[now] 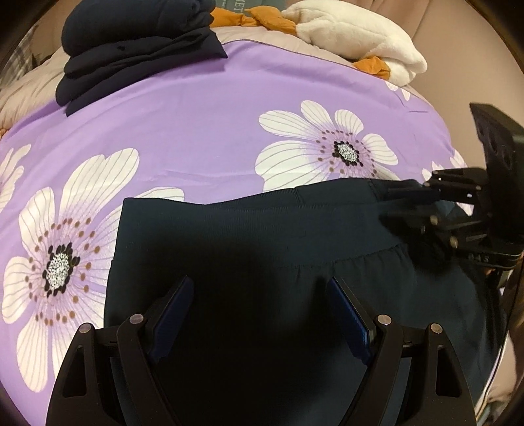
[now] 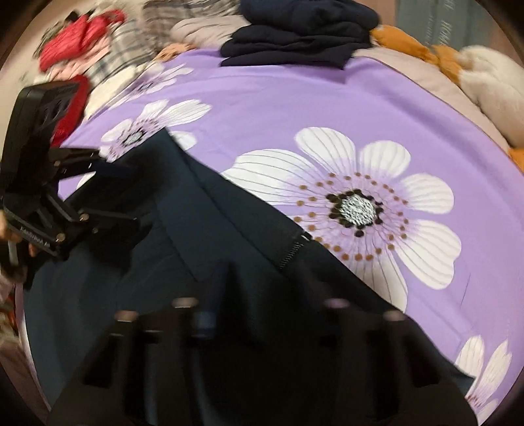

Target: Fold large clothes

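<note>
Dark blue-green trousers [image 1: 262, 236] lie flat on the bed, straight under both cameras, with the ribbed waistband turned away from the person and a zip visible near the edge in the right wrist view. Above the middle of this garment the left gripper [image 1: 258, 295] points steeply down, its jaws wide apart with only cloth below them, nothing pressed between the blue pads. At the waistband's right corner is the right gripper [image 1: 402, 203], also tilted down; its jaws are nearly together around the edge of the fabric, but the picture is blurred there and I cannot tell if the cloth is really pinched. In its own view the fingers are smeared and dark.

Around the trousers spreads a smooth purple bedsheet [image 1: 213, 131] printed with big white flowers. Further back sits a stack of folded navy clothes [image 1: 131, 55], and beside it a fluffy white plush item [image 1: 360, 36] with orange cloth [image 1: 268, 19]. A red garment [image 2: 82, 32] shows at the far left, out of focus.
</note>
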Available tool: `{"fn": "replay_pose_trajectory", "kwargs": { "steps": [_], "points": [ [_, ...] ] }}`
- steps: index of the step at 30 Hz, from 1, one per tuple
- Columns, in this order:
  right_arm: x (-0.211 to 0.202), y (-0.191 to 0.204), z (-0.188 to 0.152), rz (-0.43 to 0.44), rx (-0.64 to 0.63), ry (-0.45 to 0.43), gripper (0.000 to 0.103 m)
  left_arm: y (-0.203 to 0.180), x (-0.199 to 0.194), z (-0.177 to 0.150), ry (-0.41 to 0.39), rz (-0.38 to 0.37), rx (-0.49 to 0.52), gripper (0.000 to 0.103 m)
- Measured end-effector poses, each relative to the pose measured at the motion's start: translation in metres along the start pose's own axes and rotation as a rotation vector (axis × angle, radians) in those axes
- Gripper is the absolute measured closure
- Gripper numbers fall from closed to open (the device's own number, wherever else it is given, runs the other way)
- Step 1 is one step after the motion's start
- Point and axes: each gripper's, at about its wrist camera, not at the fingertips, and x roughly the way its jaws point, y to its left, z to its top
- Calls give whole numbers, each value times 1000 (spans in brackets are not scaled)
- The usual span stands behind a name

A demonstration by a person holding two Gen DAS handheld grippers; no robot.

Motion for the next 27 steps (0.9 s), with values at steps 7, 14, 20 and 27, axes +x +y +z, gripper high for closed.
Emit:
{"fn": "replay_pose_trajectory", "kwargs": {
  "steps": [7,14,20,27],
  "points": [
    [-3,33,-8,-142,-190,25,98,1,3,2,-15,-6,-11,19],
    [6,27,17,-388,-198,-50,99,9,15,20,-52,45,-69,19],
    [17,4,21,-360,-91,-47,100,18,27,31,-56,82,-103,19],
    [-35,-34,16,-352,147,-158,84,46,-3,33,-104,96,-169,19]
  ]
}}
